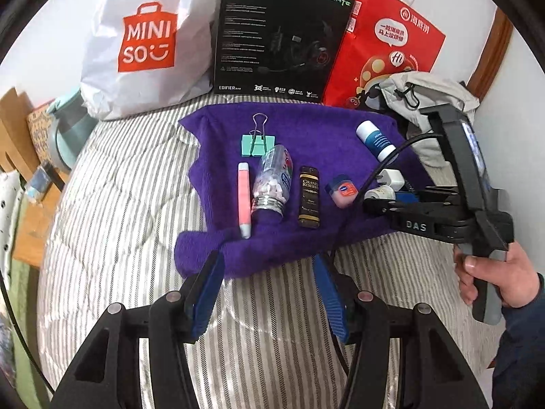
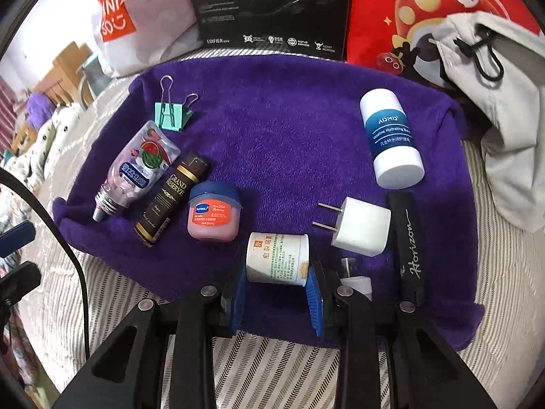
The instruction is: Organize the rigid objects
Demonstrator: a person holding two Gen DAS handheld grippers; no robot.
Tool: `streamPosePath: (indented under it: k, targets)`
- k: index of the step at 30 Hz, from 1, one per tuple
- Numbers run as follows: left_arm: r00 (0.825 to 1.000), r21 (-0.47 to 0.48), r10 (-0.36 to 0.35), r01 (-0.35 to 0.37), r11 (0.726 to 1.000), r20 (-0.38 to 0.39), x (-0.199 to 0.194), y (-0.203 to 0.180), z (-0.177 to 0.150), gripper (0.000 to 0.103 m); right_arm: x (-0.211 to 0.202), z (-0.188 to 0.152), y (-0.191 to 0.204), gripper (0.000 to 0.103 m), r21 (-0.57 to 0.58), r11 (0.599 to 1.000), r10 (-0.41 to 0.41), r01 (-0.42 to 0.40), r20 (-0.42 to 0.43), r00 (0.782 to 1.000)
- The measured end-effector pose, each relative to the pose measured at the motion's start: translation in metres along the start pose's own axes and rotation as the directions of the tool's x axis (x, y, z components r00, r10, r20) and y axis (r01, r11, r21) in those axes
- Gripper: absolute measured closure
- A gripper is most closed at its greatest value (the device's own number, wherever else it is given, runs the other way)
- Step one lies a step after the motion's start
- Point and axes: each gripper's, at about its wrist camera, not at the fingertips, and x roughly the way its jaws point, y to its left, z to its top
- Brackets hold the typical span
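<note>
A purple towel [image 2: 289, 129] lies on the striped bed and carries the objects. My right gripper [image 2: 276, 272] is shut on a small white jar [image 2: 277, 259] lying on its side at the towel's front edge; the same gripper [image 1: 378, 197] shows at the right of the left wrist view. Left of the white jar sit a pink jar with a blue lid [image 2: 214, 216], a dark Grand Reserve stick [image 2: 172, 199], a candy bottle [image 2: 138, 167] and a green binder clip [image 2: 172, 116]. A pink tube [image 1: 244, 201] lies furthest left. My left gripper [image 1: 267, 266] hangs open over the towel's near edge, nothing between its fingers.
A white-and-blue balm stick [image 2: 391, 139], a white plug [image 2: 361, 226] and a black Horizon case [image 2: 408, 248] lie right of my gripper. Behind the towel stand a Miniso bag [image 1: 146, 37], a black box [image 1: 279, 34], a red bag [image 1: 385, 44] and a grey pouch [image 2: 504, 102]. A hand [image 1: 494, 272] holds the right gripper.
</note>
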Motion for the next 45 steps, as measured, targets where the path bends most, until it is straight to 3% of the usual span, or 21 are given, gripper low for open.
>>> streamPosePath:
  k: [10, 14, 16, 19, 21, 25, 28, 30, 32, 40, 45]
  targets:
    - [1.000, -0.023, -0.019, 0.019, 1.000, 0.009, -0.007, 0.015, -0.013, 0.050, 0.000, 0.003, -0.002, 0.068, -0.032, 0.999, 0.007, -0.009, -0.047, 0.999]
    - [0.999, -0.025, 0.028, -0.028, 0.999, 0.024, -0.007, 0.023, -0.023, 0.050, -0.008, 0.001, -0.011, 0.060, 0.014, 1.000, 0.027, -0.026, -0.056, 0.998]
    - [1.000, -0.040, 0.013, -0.012, 0.999, 0.025, -0.006, 0.027, -0.025, 0.050, -0.018, -0.003, -0.014, 0.058, 0.013, 1.000, 0.021, -0.021, -0.051, 0.998]
    - [0.999, -0.055, 0.010, -0.008, 0.998, 0.032, -0.007, 0.029, -0.027, 0.041, -0.037, -0.010, -0.012, 0.057, 0.005, 1.000, 0.009, -0.009, -0.030, 1.000]
    - [0.999, -0.042, 0.017, -0.015, 0.999, 0.044, -0.011, 0.026, -0.028, 0.030, -0.052, -0.017, -0.009, 0.048, -0.004, 1.000, 0.004, -0.004, -0.017, 1.000]
    - [0.999, -0.007, 0.014, -0.014, 1.000, 0.048, -0.017, 0.015, -0.027, 0.022, -0.092, -0.037, -0.002, 0.035, -0.021, 0.999, -0.026, 0.028, 0.052, 0.998]
    - [0.999, 0.014, 0.011, -0.012, 1.000, 0.046, -0.024, 0.002, -0.025, 0.016, -0.123, -0.056, 0.000, 0.020, -0.005, 0.999, -0.048, 0.049, 0.107, 0.993]
    - [0.999, 0.017, 0.021, -0.021, 1.000, 0.040, -0.029, -0.006, -0.025, 0.000, -0.136, -0.064, 0.001, 0.010, 0.005, 0.998, -0.061, 0.061, 0.131, 0.989]
    - [0.999, 0.016, 0.041, -0.042, 0.999, 0.025, -0.033, -0.014, -0.026, 0.000, -0.150, -0.077, 0.000, 0.001, 0.025, 0.996, -0.089, 0.087, 0.152, 0.984]
    - [0.999, 0.003, 0.047, -0.047, 0.999, 0.011, -0.046, -0.041, -0.035, 0.000, -0.180, -0.122, -0.004, 0.000, 0.118, 0.990, -0.091, 0.072, 0.167, 0.982]
    - [0.996, 0.026, 0.087, -0.087, 0.996, -0.019, -0.047, -0.049, -0.039, 0.000, -0.190, -0.139, -0.004, 0.000, 0.153, 0.985, -0.104, 0.078, 0.173, 0.979]
